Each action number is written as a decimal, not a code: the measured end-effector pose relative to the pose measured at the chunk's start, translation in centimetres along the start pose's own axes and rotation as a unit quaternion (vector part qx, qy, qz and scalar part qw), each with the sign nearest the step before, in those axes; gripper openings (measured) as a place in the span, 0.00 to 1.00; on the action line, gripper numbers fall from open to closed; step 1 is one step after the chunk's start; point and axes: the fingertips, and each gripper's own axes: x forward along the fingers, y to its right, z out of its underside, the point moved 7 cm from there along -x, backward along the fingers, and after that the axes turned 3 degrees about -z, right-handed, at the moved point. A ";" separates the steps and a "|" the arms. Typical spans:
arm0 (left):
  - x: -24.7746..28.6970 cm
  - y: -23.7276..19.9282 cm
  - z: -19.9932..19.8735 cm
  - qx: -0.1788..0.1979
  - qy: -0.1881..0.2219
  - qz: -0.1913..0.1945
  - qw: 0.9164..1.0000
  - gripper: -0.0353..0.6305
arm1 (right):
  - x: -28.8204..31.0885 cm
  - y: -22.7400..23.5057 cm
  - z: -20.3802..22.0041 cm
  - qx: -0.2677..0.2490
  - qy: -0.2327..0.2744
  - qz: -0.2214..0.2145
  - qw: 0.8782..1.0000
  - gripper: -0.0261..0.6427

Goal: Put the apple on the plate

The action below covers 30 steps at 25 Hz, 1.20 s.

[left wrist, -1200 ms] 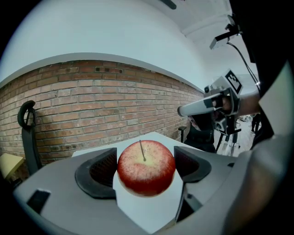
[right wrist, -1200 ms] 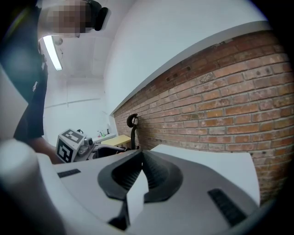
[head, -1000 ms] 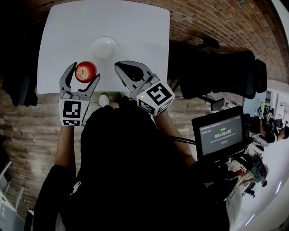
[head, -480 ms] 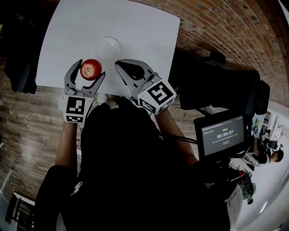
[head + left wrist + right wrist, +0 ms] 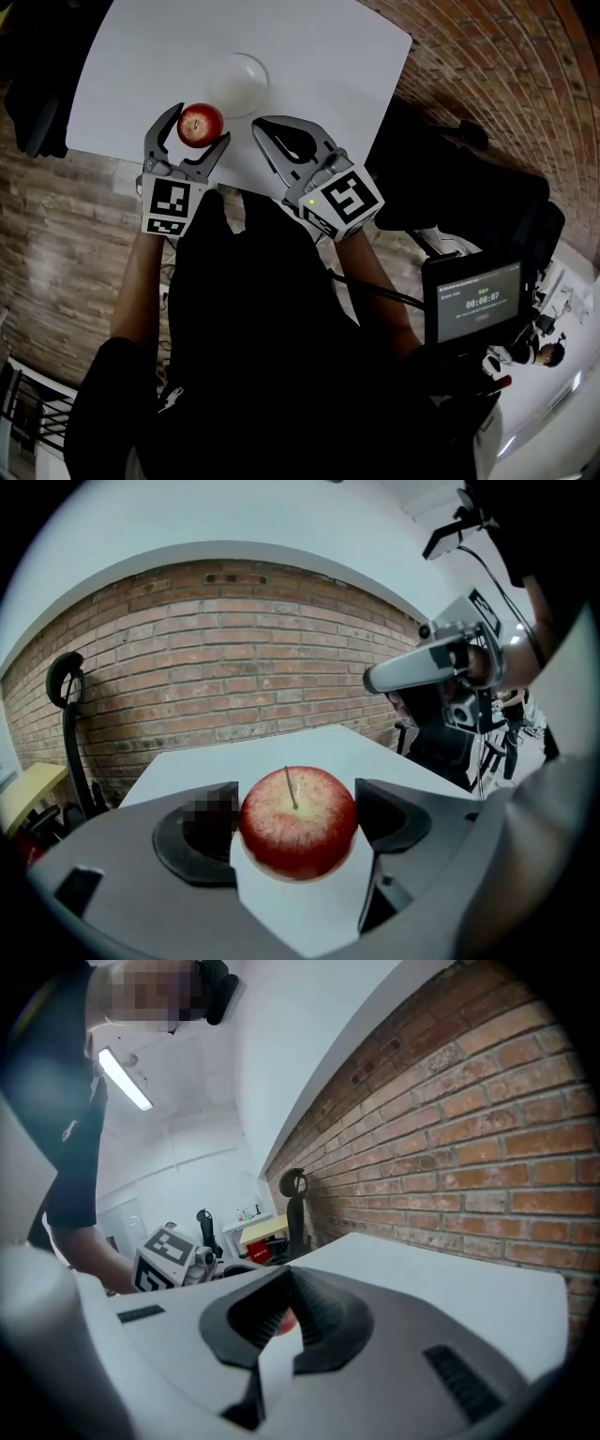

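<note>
My left tool (image 5: 199, 131) pinches the apple (image 5: 298, 822), just lower left of the plate (image 5: 263, 75) over the table (image 5: 131, 66) | my right tool (image 5: 261, 127) pressed together, empty | step: carrying | next, I judge: shift up-right over the plate, lower, spread.

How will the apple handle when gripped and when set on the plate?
Round and glossy, the apple may slip between the fingers of the left gripper. It shows no denting, so probably firm. Released on the plate, it could roll.

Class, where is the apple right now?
Head view, left side: the apple is held in the left gripper, right beside the plate on the table.
</note>
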 end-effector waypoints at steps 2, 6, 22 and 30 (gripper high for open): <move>1.4 0.0 0.7 -0.007 -0.004 0.001 1.000 0.64 | 0.3 1.1 0.5 0.003 -0.005 -0.001 1.000 0.04; 3.4 -0.3 2.0 -0.005 -0.016 0.004 1.000 0.64 | 1.2 2.2 1.6 0.008 -0.017 0.001 1.000 0.05; 7.3 -1.2 2.5 0.044 -0.053 0.013 0.998 0.64 | 1.2 2.0 2.0 0.022 -0.023 0.006 0.999 0.05; 9.5 -1.5 3.1 0.056 -0.073 0.013 0.996 0.64 | 1.2 3.2 2.9 0.038 -0.026 0.017 0.999 0.04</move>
